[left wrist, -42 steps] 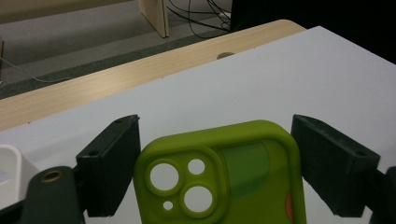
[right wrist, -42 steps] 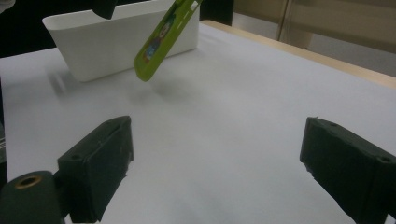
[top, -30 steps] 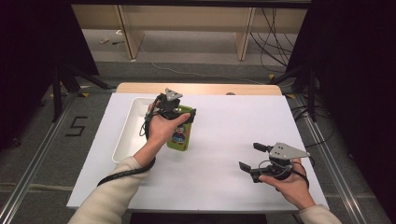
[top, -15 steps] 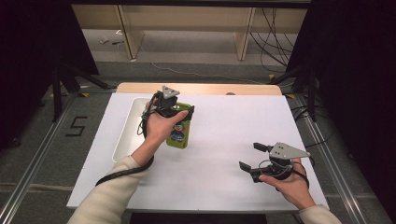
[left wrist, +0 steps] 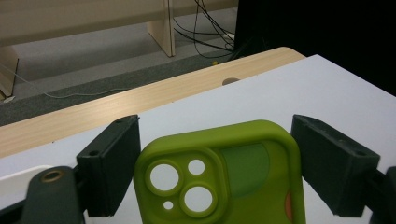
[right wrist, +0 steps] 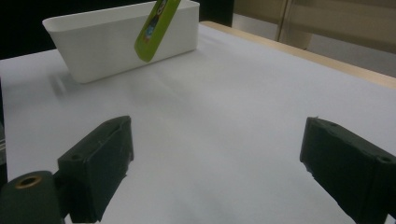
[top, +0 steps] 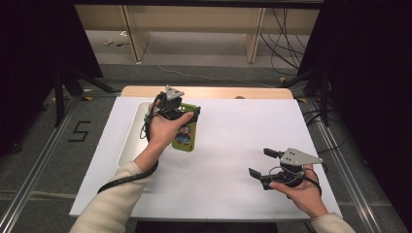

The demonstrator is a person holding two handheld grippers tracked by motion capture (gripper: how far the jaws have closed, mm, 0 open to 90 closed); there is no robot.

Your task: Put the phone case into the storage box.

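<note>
Two hand-held grippers, left hand-held gripper (top: 187, 115) clenched on green phone case (left wrist: 219, 175) beside white tray (top: 130, 138) near table's (top: 233, 145) far left corner, right hand-held gripper (top: 265, 162) released near right edge.

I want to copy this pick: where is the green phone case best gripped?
Across its two long edges, near the camera-hole end, coming from behind it, as the left gripper holds the green phone case: it is flat and thin, so the narrow width fits between the jaws.

floor: grey (top: 194, 53) | shelving: pale wood (top: 136, 29) | cables: black, right (top: 282, 29) | sides: dark
</note>
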